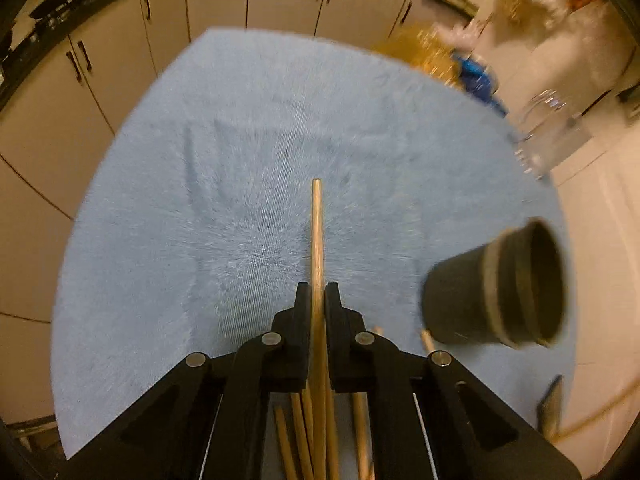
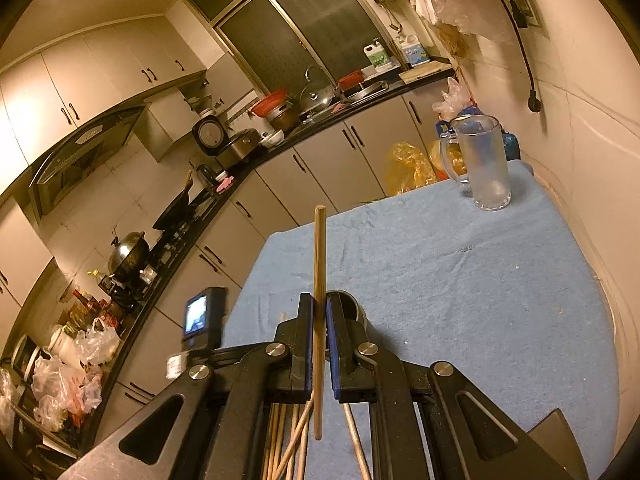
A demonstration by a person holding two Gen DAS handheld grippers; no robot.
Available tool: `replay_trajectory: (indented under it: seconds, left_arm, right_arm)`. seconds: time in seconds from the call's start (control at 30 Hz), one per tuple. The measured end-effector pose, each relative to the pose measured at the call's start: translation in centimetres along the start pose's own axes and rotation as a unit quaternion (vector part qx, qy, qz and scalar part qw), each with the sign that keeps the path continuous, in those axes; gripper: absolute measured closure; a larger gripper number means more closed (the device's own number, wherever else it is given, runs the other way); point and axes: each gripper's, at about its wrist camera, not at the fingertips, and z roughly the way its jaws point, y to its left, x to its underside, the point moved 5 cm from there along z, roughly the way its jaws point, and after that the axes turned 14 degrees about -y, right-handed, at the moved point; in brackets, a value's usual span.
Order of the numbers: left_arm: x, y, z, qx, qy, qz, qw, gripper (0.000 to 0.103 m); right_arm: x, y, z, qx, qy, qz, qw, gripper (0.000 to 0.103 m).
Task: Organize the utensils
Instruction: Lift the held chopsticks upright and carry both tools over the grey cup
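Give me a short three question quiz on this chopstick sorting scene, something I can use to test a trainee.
1. True or false: each gripper is shut on a wooden chopstick.
2. Multiple choice: the glass mug stands A) at the far end of the blue cloth, B) inside the dark cup, C) on the kitchen counter.
3. Fill in: the loose chopsticks lie on the cloth ____ the left gripper.

Key
1. True: the left gripper pinches one chopstick, and the right gripper pinches another.
2. A
3. Beneath; they show under its body, at the near edge of the left wrist view.
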Motion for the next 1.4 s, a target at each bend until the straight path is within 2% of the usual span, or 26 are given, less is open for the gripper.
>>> replay_trajectory:
  seconds: [0.33, 0.6, 0.77, 0.87, 1.0, 1.07, 1.27, 1.4]
  left_arm:
    - [-2.5, -2.2, -12.0, 0.059, -0.109, 0.006, 0.9922, 0.097]
    - [-7.3, -5.7, -17.0, 0.093, -0.191, 0.003, 0.9772, 0.097]
    - [-10.7, -8.1, -16.9, 0.101, -0.221, 0.0, 0.9701, 0.097]
    - [-12.8, -9.1, -16.2, 0.097, -0.255, -0.01, 0.9619, 0.097]
    - [-14.1, -10.2, -13.8, 0.099, -0.273, -0.028, 0.9564, 0.097]
    - [-14.3, -10.3, -12.1, 0.099, -0.272, -0.037, 0.9566, 0.097]
    - [-13.4, -9.9, -6.8, 0.098, -0.255, -0.062, 0.9601, 0.097]
    - [-11.8, -9.8, -4.4, 0.089, -0.241, -0.045, 0.9653, 0.097]
  right_arm:
    - [-1.2, 1.3, -1.6, -0.001, -0.03, -0.007, 1.0, 0.096]
    - [-4.2, 1.7, -1.9, 0.003, -0.072, 0.003, 0.997, 0.096]
    - [-5.9, 1.7, -0.7, 0.014, -0.09, 0.003, 0.996, 0.096]
    - [-6.6, 1.6, 0.5, 0.025, -0.1, -0.002, 0.995, 0.096]
    - [-7.1, 1.4, 2.2, 0.036, -0.11, -0.013, 0.993, 0.096]
    - [-6.9, 1.2, 3.3, 0.039, -0.109, -0.019, 0.993, 0.096]
    - [-4.8, 0.1, 7.0, 0.047, -0.067, -0.027, 0.996, 0.096]
    - [-2.2, -0.9, 9.4, 0.052, -0.02, -0.029, 0.998, 0.096]
